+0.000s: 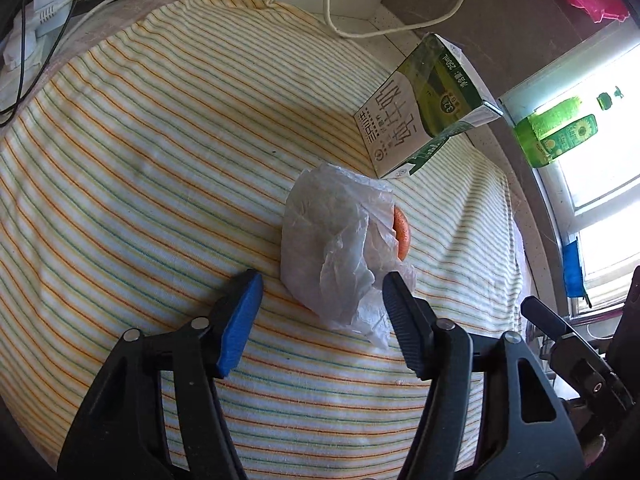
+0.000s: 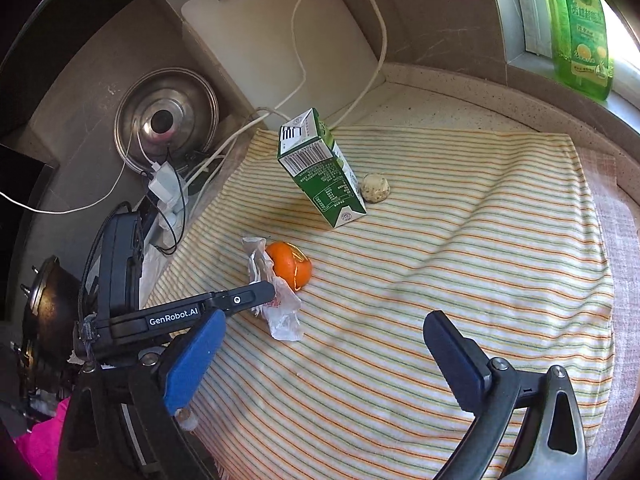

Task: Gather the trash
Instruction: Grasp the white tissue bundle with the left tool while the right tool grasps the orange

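- Left wrist view: the left gripper [image 1: 322, 300] is spread wide with nothing between its fingers, straddling the near end of a crumpled white wrapper [image 1: 336, 252] at the centre of the frame. Its right finger touches or nearly touches the wrapper's loose tail; the blue-padded left finger stands just clear of it.
- An orange [image 1: 401, 236] peeks out from behind the wrapper's right edge, and a green milk carton [image 1: 424, 112] stands in the upper right on the striped cloth [image 1: 140, 160].
- Risk, as I judge it: the wrapper lies against the orange, so closing here could nip only the thin tail and let it slip free, or drag the fruit and set it rolling across the cloth toward the carton.
- Right wrist view: the right gripper [image 2: 326, 344] hangs wide apart and empty over the cloth [image 2: 480, 240] in the lower half, well apart from everything.
- This view shows what the other hides: the orange [image 2: 289, 266] is nearly whole and touching the wrapper [image 2: 276, 300] at centre left, and a small pale ball [image 2: 376, 188] sits just beside the carton [image 2: 320, 168].
- It also shows the left tool's arm reaching in over the wrapper, though its fingertips cannot be made out from here.
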{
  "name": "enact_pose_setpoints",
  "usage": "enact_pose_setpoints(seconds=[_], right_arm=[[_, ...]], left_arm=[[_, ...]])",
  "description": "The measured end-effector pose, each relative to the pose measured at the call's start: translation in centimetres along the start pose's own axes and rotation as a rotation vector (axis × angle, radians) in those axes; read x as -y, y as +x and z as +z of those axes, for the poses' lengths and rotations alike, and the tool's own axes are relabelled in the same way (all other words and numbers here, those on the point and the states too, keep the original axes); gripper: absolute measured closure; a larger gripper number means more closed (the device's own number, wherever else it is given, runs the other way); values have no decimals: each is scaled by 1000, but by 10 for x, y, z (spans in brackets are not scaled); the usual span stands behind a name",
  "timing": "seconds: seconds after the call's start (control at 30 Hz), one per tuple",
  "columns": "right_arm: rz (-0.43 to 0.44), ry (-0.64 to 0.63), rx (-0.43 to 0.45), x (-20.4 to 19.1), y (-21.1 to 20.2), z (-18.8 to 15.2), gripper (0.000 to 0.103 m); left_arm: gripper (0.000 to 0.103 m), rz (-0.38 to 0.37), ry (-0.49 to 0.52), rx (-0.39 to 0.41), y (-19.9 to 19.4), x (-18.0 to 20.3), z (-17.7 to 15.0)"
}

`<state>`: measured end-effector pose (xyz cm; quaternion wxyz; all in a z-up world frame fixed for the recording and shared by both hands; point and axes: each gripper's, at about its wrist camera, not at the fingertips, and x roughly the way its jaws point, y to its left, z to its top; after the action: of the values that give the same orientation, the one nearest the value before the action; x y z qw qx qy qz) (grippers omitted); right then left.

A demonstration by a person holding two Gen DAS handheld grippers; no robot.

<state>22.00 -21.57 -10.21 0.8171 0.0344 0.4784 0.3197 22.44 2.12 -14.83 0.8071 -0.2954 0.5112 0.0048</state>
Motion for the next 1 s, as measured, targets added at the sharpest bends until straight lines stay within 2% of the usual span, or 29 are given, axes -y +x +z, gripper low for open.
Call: enact_pose_setpoints(seconds=[0.13,0.2,0.27,0.6,0.93,1.0], right_arm=[[26,10,-33,2,14,5,8],[33,13,-45,3,21,8,10],[42,14,-55,3,27,10,11],[84,-18,-126,-12,66,22,25],[74,-31,-189,-23,109,34,35],[68,-28,-201,-24,116,35,44]], left_arm=[[68,29,-3,10,1,-3,1],[87,38,-4,7,3,-5,2],[95,41,-1,8,3,-7,2],[99,69,16,44,-20,-23,-3],[100,98,-9,79,-52,-49,-17],[100,95,-17,84,-57,-53,-20]])
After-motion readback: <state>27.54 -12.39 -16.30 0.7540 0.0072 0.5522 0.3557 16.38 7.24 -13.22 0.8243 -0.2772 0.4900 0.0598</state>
